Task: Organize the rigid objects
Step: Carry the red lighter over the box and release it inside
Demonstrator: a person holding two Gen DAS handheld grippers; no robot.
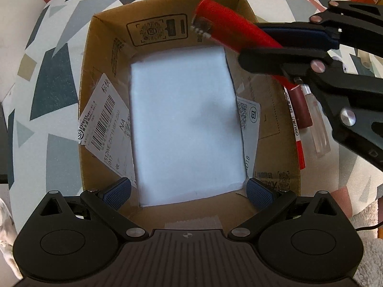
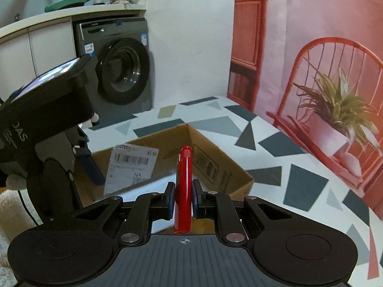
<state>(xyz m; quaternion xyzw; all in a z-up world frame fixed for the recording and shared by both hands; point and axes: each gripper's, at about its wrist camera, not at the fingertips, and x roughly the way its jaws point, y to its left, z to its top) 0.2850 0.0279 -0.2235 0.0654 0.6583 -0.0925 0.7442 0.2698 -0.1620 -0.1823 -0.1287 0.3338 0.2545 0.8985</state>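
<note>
An open cardboard box point(image 1: 106, 55) with a white sheet point(image 1: 186, 124) on its bottom lies straight below my left gripper point(image 1: 189, 196). Its blue pads point(image 1: 117, 195) stand wide apart over the box's near end, with nothing pressed between them. From the right, my right gripper point(image 1: 253, 44) reaches over the box's far right corner, shut on a red cylindrical marker point(image 1: 222, 24). In the right wrist view the red marker point(image 2: 183, 186) stands upright between the pads of the right gripper point(image 2: 183, 197), above the box point(image 2: 220, 167).
Outside the box's right wall lie a red pen point(image 1: 299, 141), a brownish-red tube point(image 1: 302, 107) and a clear tube point(image 1: 319, 131). The patterned tabletop point(image 2: 275, 157) extends rightward. The left hand's device point(image 2: 47, 119) looms left. A washing machine point(image 2: 124, 69) and red chair with plant point(image 2: 335, 100) stand beyond.
</note>
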